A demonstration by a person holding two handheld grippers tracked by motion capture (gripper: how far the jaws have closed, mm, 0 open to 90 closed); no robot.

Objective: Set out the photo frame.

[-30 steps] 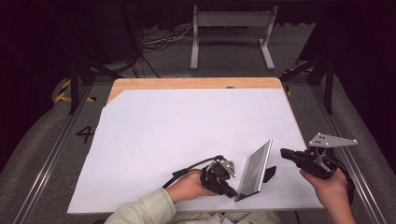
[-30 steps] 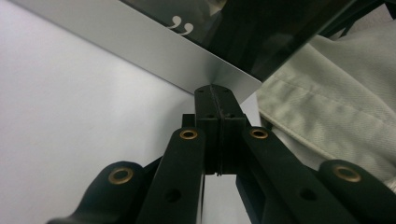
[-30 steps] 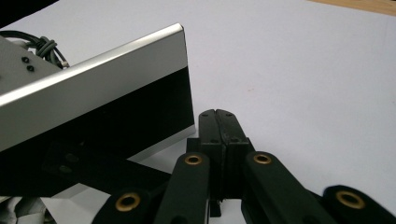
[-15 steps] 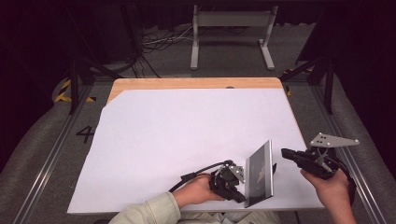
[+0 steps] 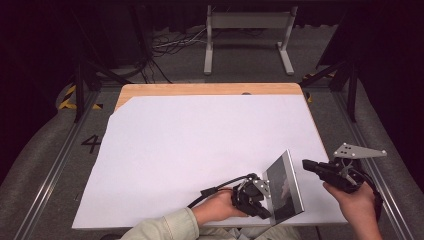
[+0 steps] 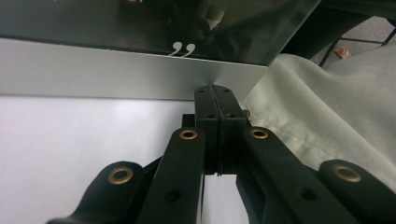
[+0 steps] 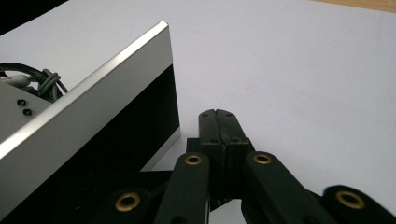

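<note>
**Closed jaws at a tilted silver frame**

Left gripper [image 6: 216, 95]: jaws pressed flat together, nothing between them, tips right up against the brushed silver border of the frame [image 6: 116, 70], touching or a hair short of it, cannot tell which. Just above the tips, a dark glossy panel with a small white quotation mark printed near its lower edge. To one side of the jaws, a pale green sleeve [image 6: 327, 107]; under them, the white table sheet [image 6: 70, 135].

Right gripper [image 7: 219, 119]: jaws likewise shut tight on nothing, tips close beside the lower corner of the frame [image 7: 88, 112] but apart from it, with a strip of white sheet [image 7: 289, 70] visible between. Silver edge of the frame rising slantwise past the jaws, dark face below it, grey cable and a grey plate with two screws behind it.

Seen from the high view: frame [image 5: 285, 187] standing on edge and tilted, near the front right part of the sheet [image 5: 200, 145], dark face turned toward the front right. Left gripper [image 5: 260, 200] pushed against its back from the left, held in a hand with the pale sleeve entering from the bottom edge, black cable looping off to the left. Right gripper [image 5: 307, 164] held level a little to the right of the frame, its grey three-cornered plate on top. Wooden table edge [image 5: 210, 89] at the far side of the sheet; beyond it, a grey floor with a metal stand [image 5: 247, 30].
</note>
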